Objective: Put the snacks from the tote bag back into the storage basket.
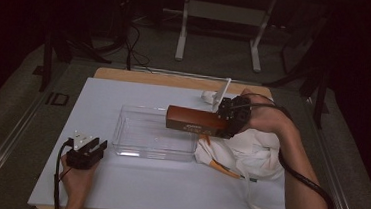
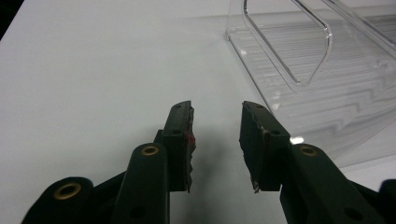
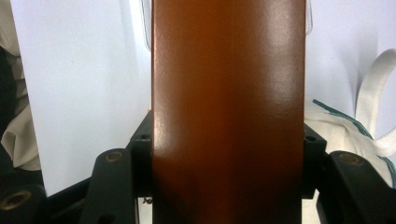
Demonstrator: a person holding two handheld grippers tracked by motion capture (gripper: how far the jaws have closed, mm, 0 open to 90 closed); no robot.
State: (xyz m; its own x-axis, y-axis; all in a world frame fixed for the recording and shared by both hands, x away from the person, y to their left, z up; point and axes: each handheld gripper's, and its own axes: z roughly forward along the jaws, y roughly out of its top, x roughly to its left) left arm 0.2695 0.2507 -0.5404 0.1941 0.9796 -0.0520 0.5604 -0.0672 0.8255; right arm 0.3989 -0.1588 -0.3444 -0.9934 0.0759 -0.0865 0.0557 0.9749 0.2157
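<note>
A long brown box is held level above the right end of a clear plastic bin, with my right gripper shut on its right end. In the right gripper view the brown box runs up the middle between the two black jaws. My left gripper rests on the white mat near the bin's left front corner. Its jaws stand open with nothing between them, my left gripper pointing at the bare mat beside the clear bin.
A white cloth bag with orange and green trim lies on the mat right of the bin. The white mat covers a wooden table. A white table frame and cables stand on the dark floor beyond.
</note>
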